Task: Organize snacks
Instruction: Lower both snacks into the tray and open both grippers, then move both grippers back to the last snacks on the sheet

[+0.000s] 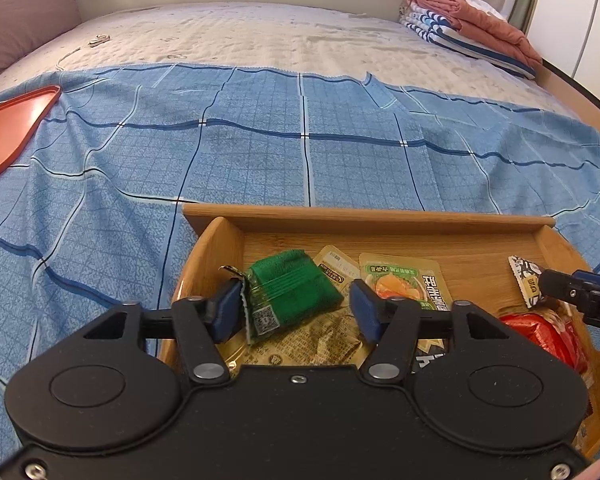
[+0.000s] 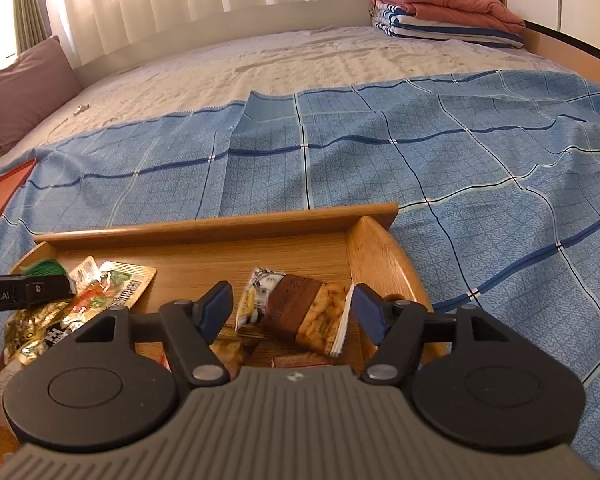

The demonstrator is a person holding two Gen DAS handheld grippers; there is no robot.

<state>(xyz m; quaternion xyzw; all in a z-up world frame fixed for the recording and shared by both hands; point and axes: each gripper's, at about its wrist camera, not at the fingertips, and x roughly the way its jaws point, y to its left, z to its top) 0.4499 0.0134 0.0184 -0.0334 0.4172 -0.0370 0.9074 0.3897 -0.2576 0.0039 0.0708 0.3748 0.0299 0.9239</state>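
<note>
— Where are the snacks?
— In the wooden tray (image 1: 380, 220) on the blue checked sheet (image 1: 220, 152). The green packet (image 1: 296, 292) lies between the left gripper (image 1: 296, 310)'s parted jaws, unpinched.
— And the right gripper (image 2: 290, 312)?
— Spread too, around the brown nut packet (image 2: 304, 312).

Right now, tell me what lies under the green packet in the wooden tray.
The green packet lies on a crinkled gold wrapper and overlaps a tan sachet in the wooden tray. Whatever is beneath its middle is covered.
</note>
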